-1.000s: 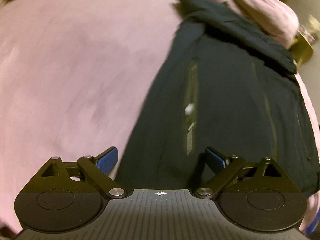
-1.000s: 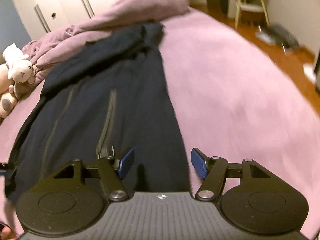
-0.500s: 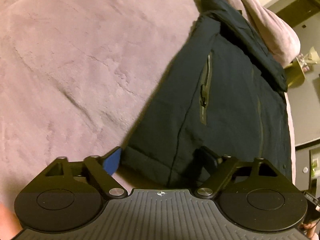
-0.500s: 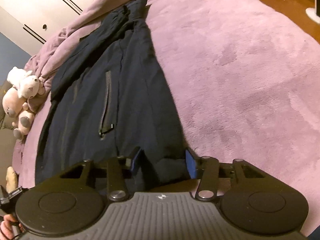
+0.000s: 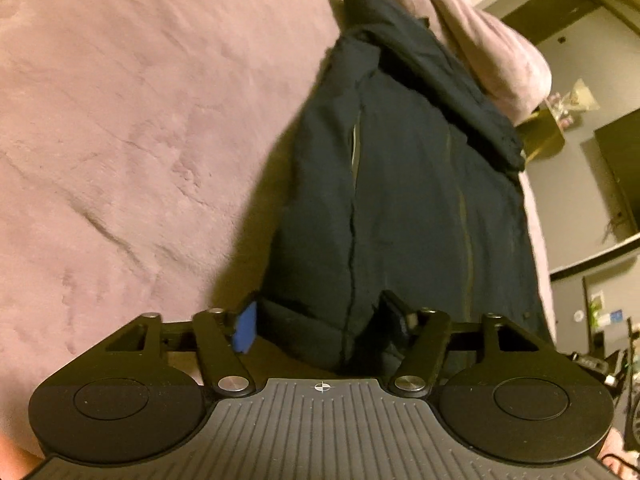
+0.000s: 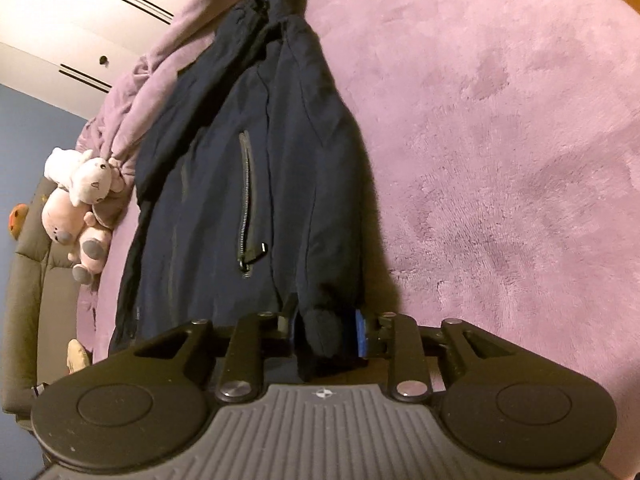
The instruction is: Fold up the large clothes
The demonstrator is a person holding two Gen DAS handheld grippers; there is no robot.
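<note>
A dark navy jacket lies lengthwise on a pink fleece bedspread, its hem nearest me and its hood at the far end. It also shows in the right wrist view with a side-pocket zipper. My left gripper has closed on the hem's left corner, with bunched fabric between the jaws. My right gripper is shut on the hem's right corner, with a fold of fabric pinched between the blue pads.
Plush toys lie at the bed's left edge by a grey headboard. A crumpled pink blanket lies beyond the jacket's hood. White wardrobe doors stand behind. Furniture stands beside the bed's right edge.
Both grippers moved down to the jacket's hem and closed on its two corners. The hem now bunches between the jaws of each and lifts slightly off the bedspread.
</note>
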